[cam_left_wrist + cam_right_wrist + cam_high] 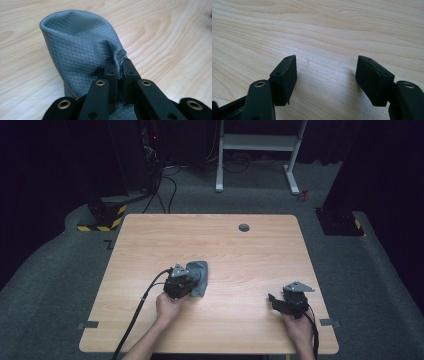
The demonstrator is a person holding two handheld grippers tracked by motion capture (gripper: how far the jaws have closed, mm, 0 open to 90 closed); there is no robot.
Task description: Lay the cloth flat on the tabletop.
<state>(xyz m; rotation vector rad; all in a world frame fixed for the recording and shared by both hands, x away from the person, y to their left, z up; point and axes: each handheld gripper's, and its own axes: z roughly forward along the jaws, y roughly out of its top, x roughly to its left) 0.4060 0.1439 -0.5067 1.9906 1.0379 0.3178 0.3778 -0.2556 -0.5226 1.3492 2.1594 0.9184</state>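
A grey quilted cloth (199,276) lies folded over near the middle of the wooden table (240,250). My left gripper (186,281) is shut on an edge of it. In the left gripper view the cloth (77,45) arches up in a loop, and its pinched edge sticks out between the two black pads (111,67). My right gripper (275,301) rests near the table's front right, held by a hand. Its jaws stand wide open over bare wood, as the right gripper view (325,75) shows, with nothing between them.
A small round grommet (244,227) sits at the table's far edge. Cables trail from both grippers toward the near edge. Beyond the table stand a white desk frame (260,150) and a black-and-yellow striped base (102,217) on grey carpet.
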